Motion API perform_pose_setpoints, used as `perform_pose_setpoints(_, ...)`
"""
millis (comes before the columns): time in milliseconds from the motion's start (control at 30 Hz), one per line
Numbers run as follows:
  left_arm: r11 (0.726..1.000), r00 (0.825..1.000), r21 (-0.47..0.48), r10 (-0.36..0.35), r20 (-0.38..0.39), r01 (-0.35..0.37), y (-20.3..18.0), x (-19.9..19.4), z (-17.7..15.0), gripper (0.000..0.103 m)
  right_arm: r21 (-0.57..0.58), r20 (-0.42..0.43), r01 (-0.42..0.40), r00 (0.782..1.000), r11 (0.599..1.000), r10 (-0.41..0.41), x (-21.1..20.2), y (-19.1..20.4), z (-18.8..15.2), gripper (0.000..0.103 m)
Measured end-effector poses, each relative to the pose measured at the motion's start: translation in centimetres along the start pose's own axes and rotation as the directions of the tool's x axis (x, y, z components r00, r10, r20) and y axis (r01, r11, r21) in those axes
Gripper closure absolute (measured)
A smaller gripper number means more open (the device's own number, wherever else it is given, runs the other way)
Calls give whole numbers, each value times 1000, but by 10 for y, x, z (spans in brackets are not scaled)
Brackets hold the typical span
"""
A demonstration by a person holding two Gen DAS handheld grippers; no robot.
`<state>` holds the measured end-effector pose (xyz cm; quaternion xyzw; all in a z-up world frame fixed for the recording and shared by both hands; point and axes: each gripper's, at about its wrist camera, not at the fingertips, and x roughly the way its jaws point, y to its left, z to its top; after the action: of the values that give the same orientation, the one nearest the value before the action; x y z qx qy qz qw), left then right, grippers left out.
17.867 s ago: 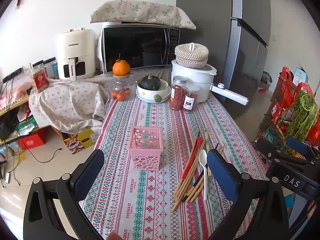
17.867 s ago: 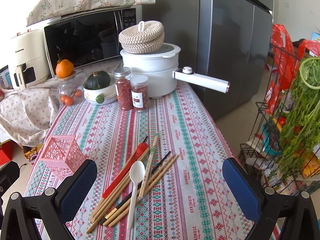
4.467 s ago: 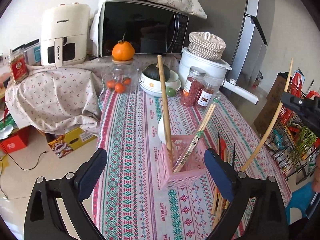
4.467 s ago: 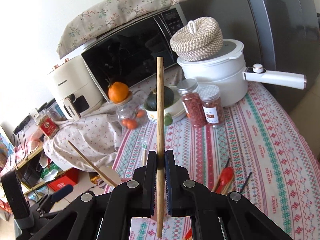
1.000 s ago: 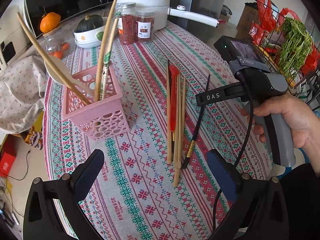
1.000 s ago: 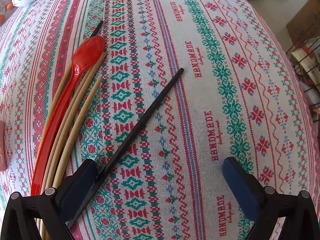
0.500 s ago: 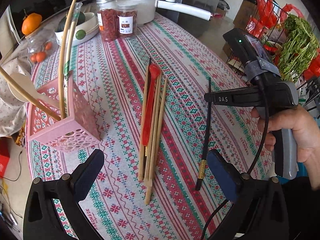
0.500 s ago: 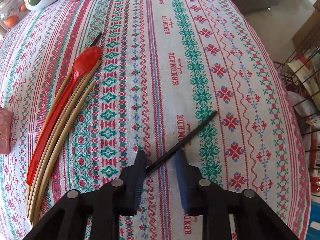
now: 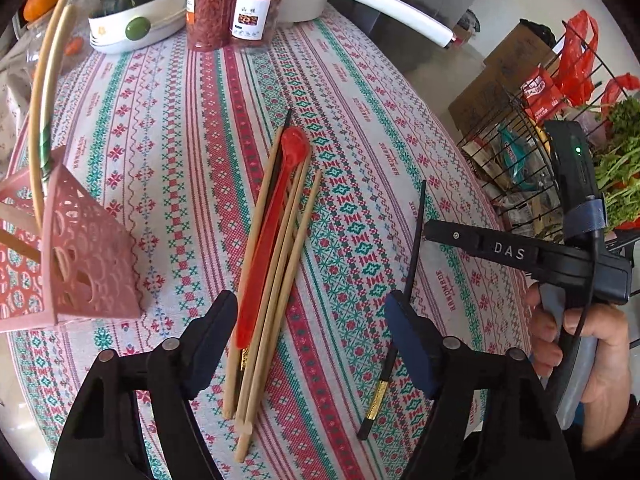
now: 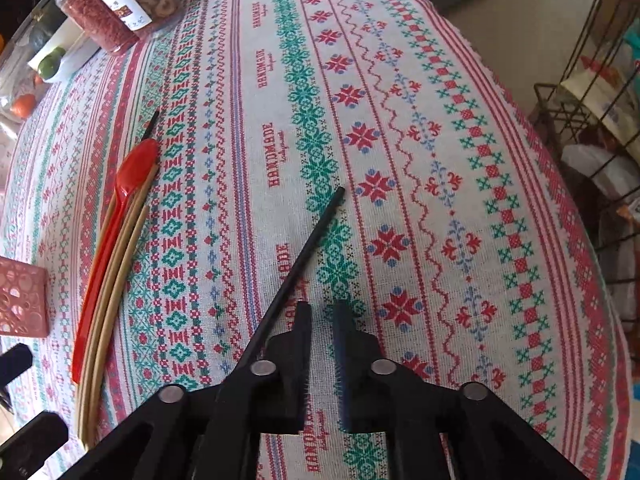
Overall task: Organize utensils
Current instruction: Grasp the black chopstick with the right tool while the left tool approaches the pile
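My left gripper (image 9: 308, 334) hangs over the near ends of a red spoon (image 9: 272, 240) and several wooden chopsticks (image 9: 288, 264). Its jaws are closing with those ends between them, and the pads are clear of them. A pink basket (image 9: 92, 264) at the left holds more chopsticks and a spoon. My right gripper (image 10: 322, 340) has a narrow gap that is opening, with nothing between its pads. A loose black chopstick (image 10: 308, 244) runs along the outside of its left finger. It also shows in the left wrist view, the black chopstick (image 9: 416, 236) crossing the right gripper's tip (image 9: 430, 232).
Two jars (image 9: 224, 4), a bowl with a squash (image 9: 136, 12) and a white pot handle (image 9: 396, 12) stand at the table's far end. A wire rack (image 9: 540, 140) with greens stands off the right edge. A hand (image 9: 592, 360) holds the right gripper. Another black chopstick (image 10: 151, 122) lies under the spoon.
My left gripper has moved over the spoon bundle and its jaws have narrowed. My right gripper went from wide to nearly shut, then widened slightly; the black chopstick shifted right, away from the bundle.
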<state>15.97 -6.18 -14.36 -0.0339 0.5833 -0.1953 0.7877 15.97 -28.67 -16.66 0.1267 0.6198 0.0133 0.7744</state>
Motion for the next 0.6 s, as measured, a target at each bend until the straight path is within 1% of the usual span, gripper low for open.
perform_pose_setpoints(33, 1000, 1000, -5, -6, -5, 6, -1, 3, 2, 36, 16, 4, -20, 1000, 1000, 20, -2, -1, 1, 61)
perform_pose_setpoints(67, 1000, 1000, -7, -9, -11, 9, -2, 6, 4, 40, 25, 9, -32, 999, 999, 32, -4, -1, 0, 56)
perform_pose_setpoints(133, 1000, 1000, -12, -15, -25, 14, -3, 12, 6, 55, 14, 8, -25, 1000, 1000, 25, -3, 4, 0, 56)
perform_pose_setpoints(167, 1000, 999, -16, -18, -35, 18, -4, 14, 8, 59, -4, 2, -14, 1000, 1000, 14, -1, 8, 0, 56)
perform_pose_setpoints(200, 1000, 999, -16, -24, -43, 23, -4, 17, 9, 64, -27, 1, 8, 1000, 1000, -8, 2, 14, 0, 55)
perform_pose_setpoints(233, 1000, 999, -16, -27, -46, 26, -5, 18, 10, 69, -68, 11, 47, 999, 997, -46, 5, 23, -1, 57)
perform_pose_setpoints(267, 1000, 998, -15, -25, -49, 24, -5, 20, 12, 71, -114, 15, 95, 996, 989, -93, 8, 32, -2, 68)
perform_pose_setpoints(300, 1000, 998, -12, -27, -49, 27, -6, 21, 14, 74, -159, 25, 138, 990, 978, -136, 11, 43, -6, 75)
perform_pose_setpoints(333, 999, 998, -14, -32, -48, 31, -6, 23, 16, 76, -200, 30, 160, 987, 967, -157, 13, 51, -8, 83)
perform_pose_setpoints(400, 999, 998, -16, -36, -48, 35, -6, 26, 19, 81, -220, 24, 165, 986, 962, -164, 13, 53, -11, 86)
perform_pose_setpoints(467, 999, 998, -8, -37, -51, 37, -6, 30, 22, 84, -205, 7, 137, 990, 969, -139, 13, 49, -9, 92)
perform_pose_setpoints(600, 1000, 998, 16, 7, -56, -6, -5, 41, 27, 86, -154, 11, 120, 993, 981, -119, 6, 32, -3, 98)
